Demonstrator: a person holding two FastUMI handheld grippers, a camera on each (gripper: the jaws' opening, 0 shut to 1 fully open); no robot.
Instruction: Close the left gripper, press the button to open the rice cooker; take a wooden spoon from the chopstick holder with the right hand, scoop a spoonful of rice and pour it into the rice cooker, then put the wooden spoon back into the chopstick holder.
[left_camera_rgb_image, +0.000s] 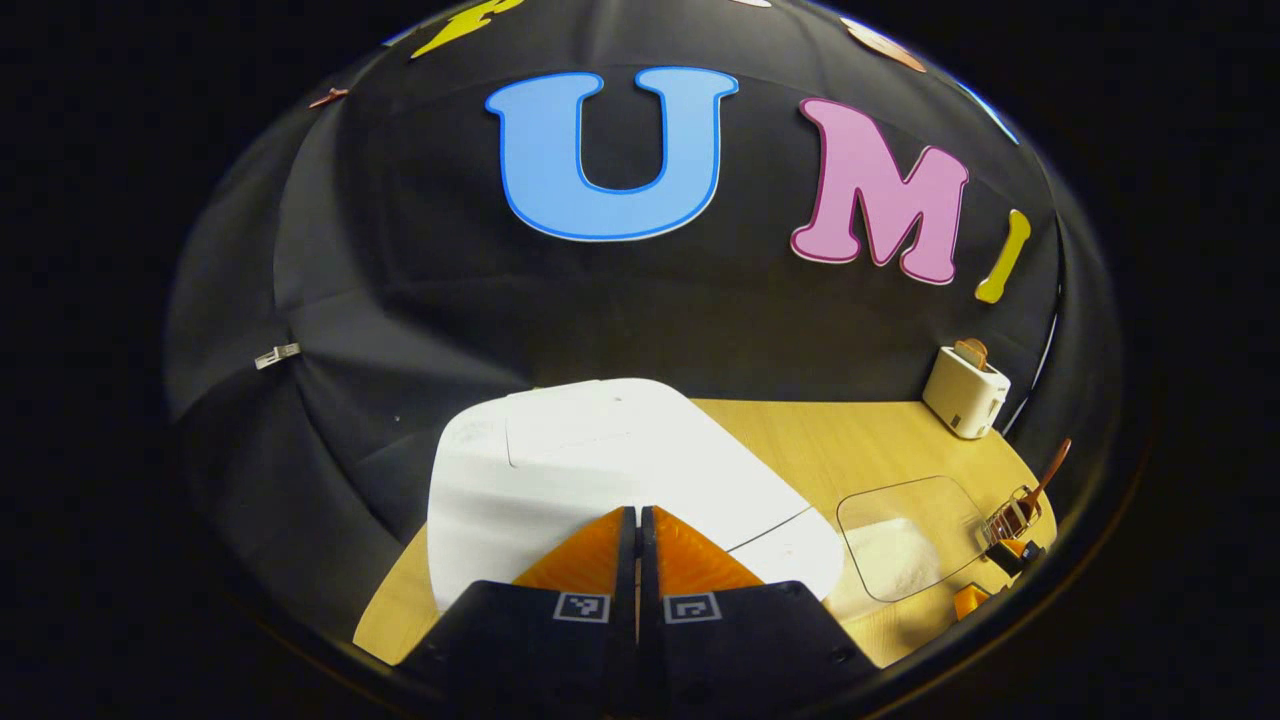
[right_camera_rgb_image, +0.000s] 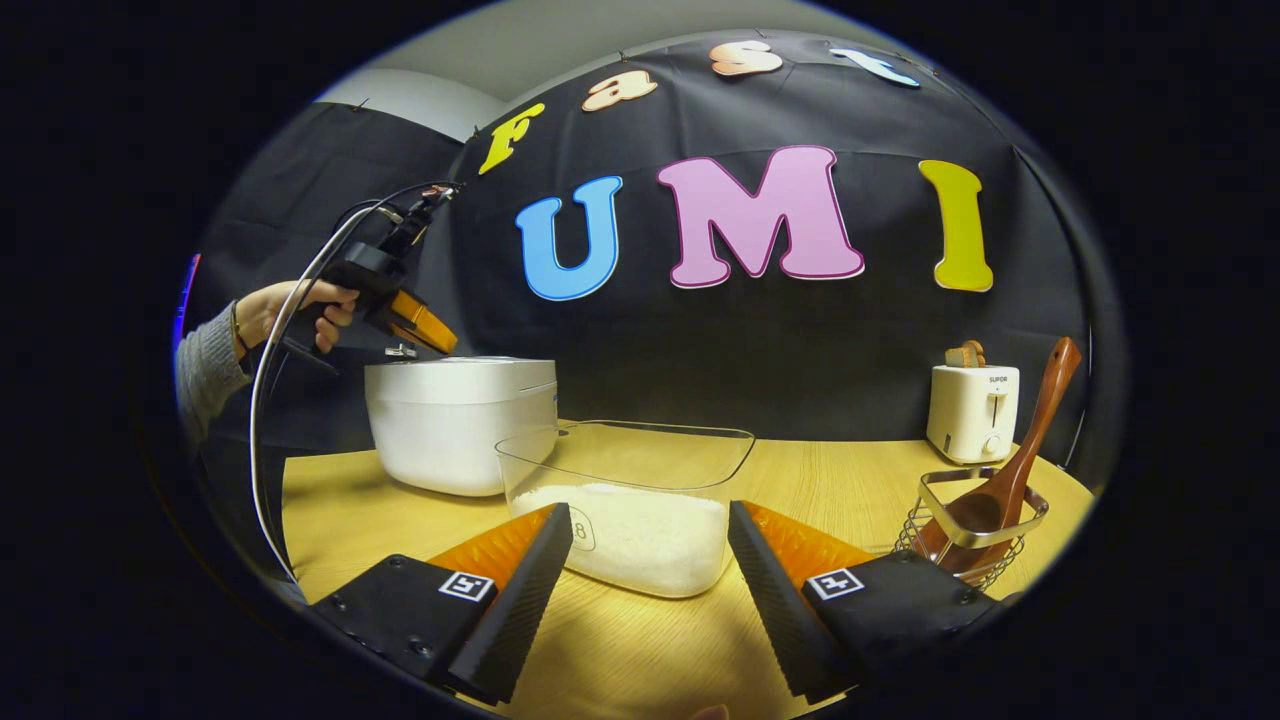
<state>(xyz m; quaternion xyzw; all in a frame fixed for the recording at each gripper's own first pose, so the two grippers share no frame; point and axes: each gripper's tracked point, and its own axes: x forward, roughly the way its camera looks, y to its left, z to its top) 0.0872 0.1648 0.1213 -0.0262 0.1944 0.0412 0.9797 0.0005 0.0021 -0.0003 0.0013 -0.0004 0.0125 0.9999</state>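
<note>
Below, we see our left gripper (left_camera_rgb_image: 637, 515), fingers pressed together, poised over the closed white cooker (left_camera_rgb_image: 600, 470). Our right gripper (right_camera_rgb_image: 650, 520) hangs wide open before the clear rice tub (right_camera_rgb_image: 625, 500); the wooden spoon (right_camera_rgb_image: 1010, 480) stands in its holder (right_camera_rgb_image: 975, 545) just right of it.

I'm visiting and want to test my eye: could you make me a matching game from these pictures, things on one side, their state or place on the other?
Things:
1. rice cooker
2. wooden spoon
3. left hand-held gripper
4. right hand-held gripper

States:
A. fingers closed together
B. fingers spread apart, holding nothing
C. lid down
D. standing in the chopstick holder

Pairs: 1-C, 2-D, 3-A, 4-B
</note>
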